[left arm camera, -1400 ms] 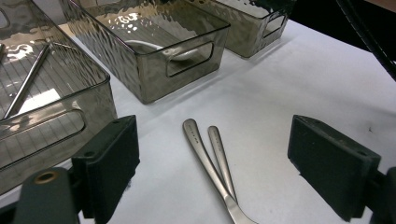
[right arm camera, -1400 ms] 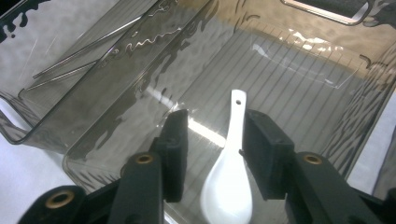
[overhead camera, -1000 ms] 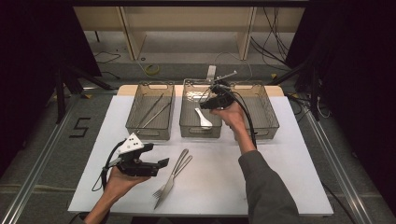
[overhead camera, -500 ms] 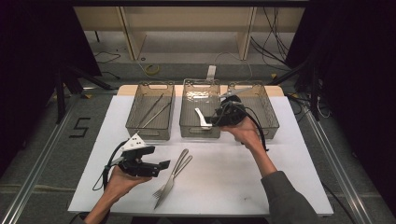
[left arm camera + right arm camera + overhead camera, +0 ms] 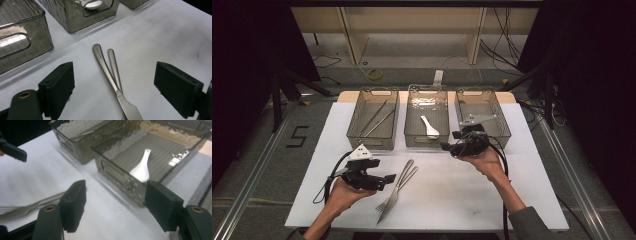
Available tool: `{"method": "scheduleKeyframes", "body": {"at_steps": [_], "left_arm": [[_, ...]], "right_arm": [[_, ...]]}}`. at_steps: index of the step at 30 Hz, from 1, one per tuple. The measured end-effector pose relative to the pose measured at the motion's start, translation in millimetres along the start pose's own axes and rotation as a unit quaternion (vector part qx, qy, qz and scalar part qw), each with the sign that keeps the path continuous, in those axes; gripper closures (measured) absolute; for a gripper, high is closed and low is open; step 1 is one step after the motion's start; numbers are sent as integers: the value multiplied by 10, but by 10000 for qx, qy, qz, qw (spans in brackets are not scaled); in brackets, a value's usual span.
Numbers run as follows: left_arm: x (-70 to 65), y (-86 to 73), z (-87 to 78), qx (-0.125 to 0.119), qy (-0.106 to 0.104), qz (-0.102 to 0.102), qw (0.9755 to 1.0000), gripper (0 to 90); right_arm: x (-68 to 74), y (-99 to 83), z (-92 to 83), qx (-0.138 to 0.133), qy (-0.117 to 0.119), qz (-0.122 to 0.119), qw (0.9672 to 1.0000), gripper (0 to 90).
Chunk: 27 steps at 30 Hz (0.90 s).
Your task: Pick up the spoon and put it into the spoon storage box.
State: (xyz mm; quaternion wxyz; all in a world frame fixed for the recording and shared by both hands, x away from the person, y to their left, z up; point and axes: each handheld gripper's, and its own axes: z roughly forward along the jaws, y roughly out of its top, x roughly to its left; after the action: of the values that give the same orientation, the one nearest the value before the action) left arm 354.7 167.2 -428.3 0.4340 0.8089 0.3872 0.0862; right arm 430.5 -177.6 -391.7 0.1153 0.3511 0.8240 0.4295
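A steel knife [image 5: 393, 197] and a fork [image 5: 404, 181] lie side by side on the white table [image 5: 452, 200]. My left gripper [image 5: 388, 179] hovers just left of them, open, and in the left gripper view both handles [image 5: 106, 67] lie on the table between its wide pads [image 5: 61, 83]. My right gripper [image 5: 446, 146] hangs in front of the middle bin [image 5: 427, 90]. Its jaws have just been opening and hold nothing. A white spoon [image 5: 141, 170] lies in that bin beyond the right gripper [image 5: 117, 205].
Three clear bins stand in a row at the back. The left bin [image 5: 372, 145] holds long metal tongs [image 5: 374, 120]; the right bin [image 5: 502, 122] is just behind my right hand. Dark floor and cables surround the table.
My right gripper has drawn back from above the middle bin towards the near side and lower, with its jaws wider apart. The spoon stays in the bin. The left gripper has kept still.
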Motion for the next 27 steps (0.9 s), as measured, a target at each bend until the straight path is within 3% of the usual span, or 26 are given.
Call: {"method": "scheduleKeyframes", "body": {"at_steps": [10, 21, 27], "left_arm": [[-26, 6, 90, 390, 28, 16, 9992, 164], [-75, 30, 204, 809, 104, -42, 9967, 180], [-64, 44, 242, 912, 97, -148, 9957, 199]], "right_arm": [[13, -317, -175, -41, 15, 75, 10000, 341], [99, -535, -299, -37, 45, 122, 9999, 336], [129, -633, -371, -153, 61, 184, 9997, 335]]}}
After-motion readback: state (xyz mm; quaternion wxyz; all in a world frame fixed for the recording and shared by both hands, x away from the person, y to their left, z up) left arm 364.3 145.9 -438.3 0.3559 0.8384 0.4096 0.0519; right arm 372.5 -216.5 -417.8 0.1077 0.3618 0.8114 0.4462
